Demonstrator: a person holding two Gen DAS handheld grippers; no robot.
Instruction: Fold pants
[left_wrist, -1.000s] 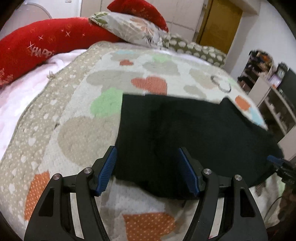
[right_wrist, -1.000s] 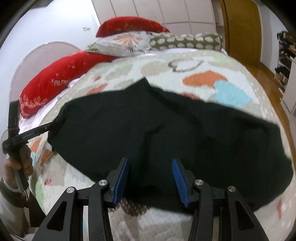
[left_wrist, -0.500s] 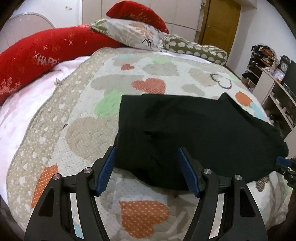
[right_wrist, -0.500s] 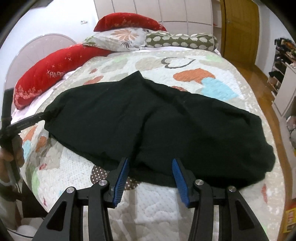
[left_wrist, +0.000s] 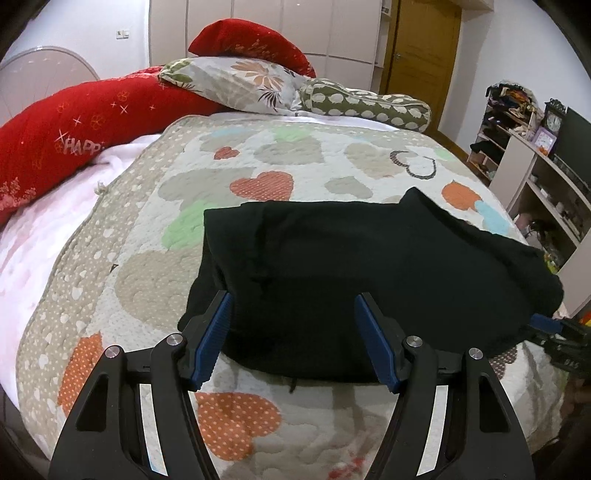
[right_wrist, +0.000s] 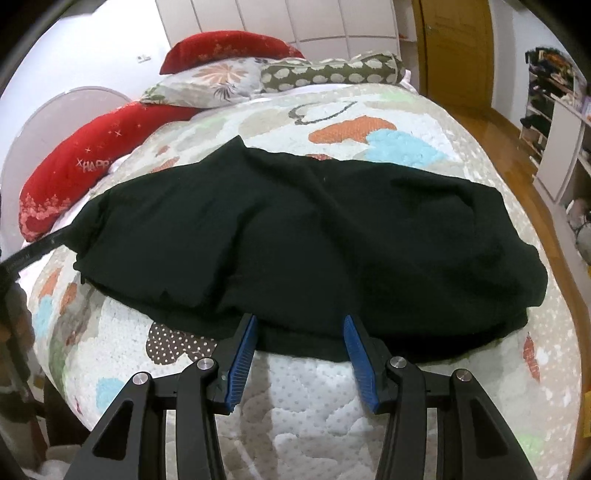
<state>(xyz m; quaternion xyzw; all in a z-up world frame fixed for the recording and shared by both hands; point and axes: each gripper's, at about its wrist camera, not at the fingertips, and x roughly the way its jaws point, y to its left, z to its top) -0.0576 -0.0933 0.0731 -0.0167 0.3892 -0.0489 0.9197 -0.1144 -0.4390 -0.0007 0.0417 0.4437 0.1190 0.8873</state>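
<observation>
A: Where are the black pants (right_wrist: 295, 236)?
B: Spread flat on the heart-patterned quilt (left_wrist: 155, 273), lying crosswise.
A: And the grippers?
B: Left gripper (left_wrist: 291, 339) and right gripper (right_wrist: 299, 358) both hover with jaws apart, empty, at the near edge.
A: Handling?
B: Probably soft, light, floppy; pinch doubled hem edges or corners.
</observation>
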